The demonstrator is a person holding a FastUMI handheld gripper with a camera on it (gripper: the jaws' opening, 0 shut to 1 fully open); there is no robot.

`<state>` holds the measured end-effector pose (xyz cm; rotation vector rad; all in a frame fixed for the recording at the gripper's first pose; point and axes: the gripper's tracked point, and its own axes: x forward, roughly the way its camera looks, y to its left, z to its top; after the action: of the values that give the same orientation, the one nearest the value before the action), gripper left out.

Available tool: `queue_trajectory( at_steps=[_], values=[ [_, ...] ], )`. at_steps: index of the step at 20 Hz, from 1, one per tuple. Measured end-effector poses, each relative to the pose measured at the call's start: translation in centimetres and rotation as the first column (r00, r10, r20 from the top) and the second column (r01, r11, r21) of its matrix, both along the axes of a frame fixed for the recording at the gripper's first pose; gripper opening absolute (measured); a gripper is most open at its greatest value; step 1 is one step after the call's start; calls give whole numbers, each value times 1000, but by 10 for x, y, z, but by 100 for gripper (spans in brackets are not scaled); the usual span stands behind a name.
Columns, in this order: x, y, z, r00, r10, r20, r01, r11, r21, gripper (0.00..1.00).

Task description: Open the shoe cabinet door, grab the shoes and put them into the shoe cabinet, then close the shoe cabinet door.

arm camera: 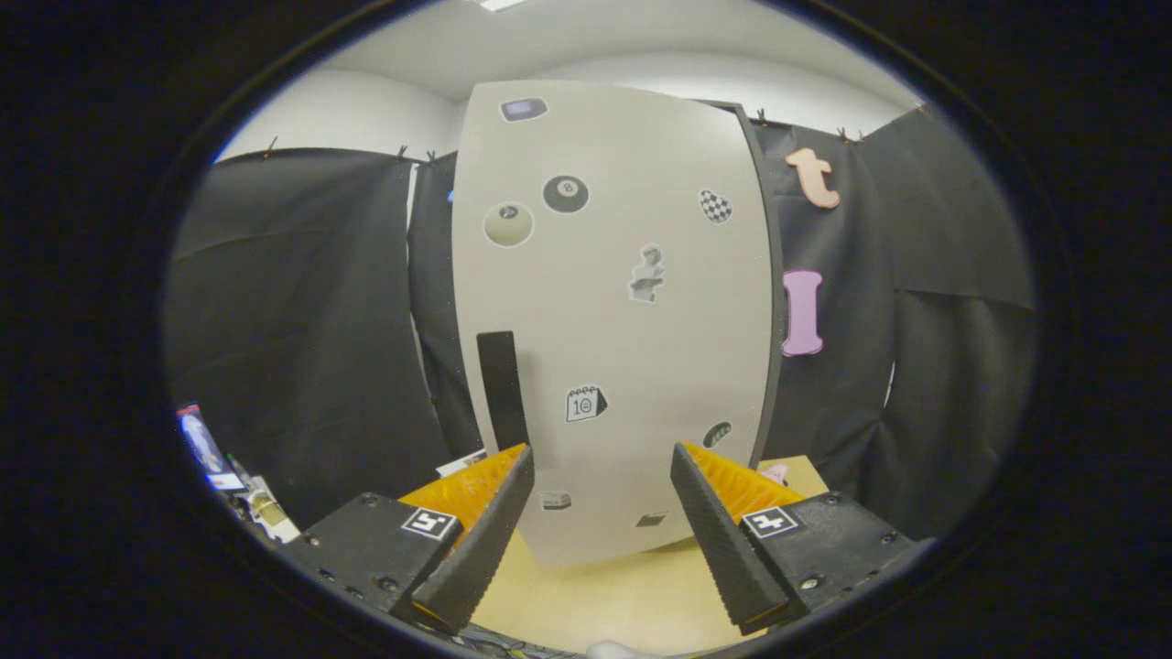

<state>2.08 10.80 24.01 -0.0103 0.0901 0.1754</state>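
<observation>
One big door [632,311] with stickers stands shut, just ahead of the gripper [600,513]. Its dark handle [502,389] sits near the left finger. Both fingers are spread wide, holding nothing, maybe to reach it.

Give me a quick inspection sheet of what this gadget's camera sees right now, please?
Surface: light wooden tabletop, bare ahead of the fingers.
Job's things: shoe cabinet door, pale, shut, dotted with stickers; dark vertical handle just beyond one finger. Shoes: nothing seen.
Clutter: small items off to one side, too blurred to name.
Grippers: gripper open, fingers apart, holding nothing, facing the door.
Cables: a few strands at the near edge, unclear.
Surroundings: black cloth wall, white ceiling.
</observation>
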Motion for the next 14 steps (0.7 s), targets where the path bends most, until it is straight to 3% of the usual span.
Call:
queue_trajectory(
  at_steps=[9, 14],
  values=[
    [-43, -47, 28, 990, -129, 53, 129, 992, 0, 98],
    [-53, -60, 35, 987, -145, 65, 145, 989, 11, 98]
  ],
)
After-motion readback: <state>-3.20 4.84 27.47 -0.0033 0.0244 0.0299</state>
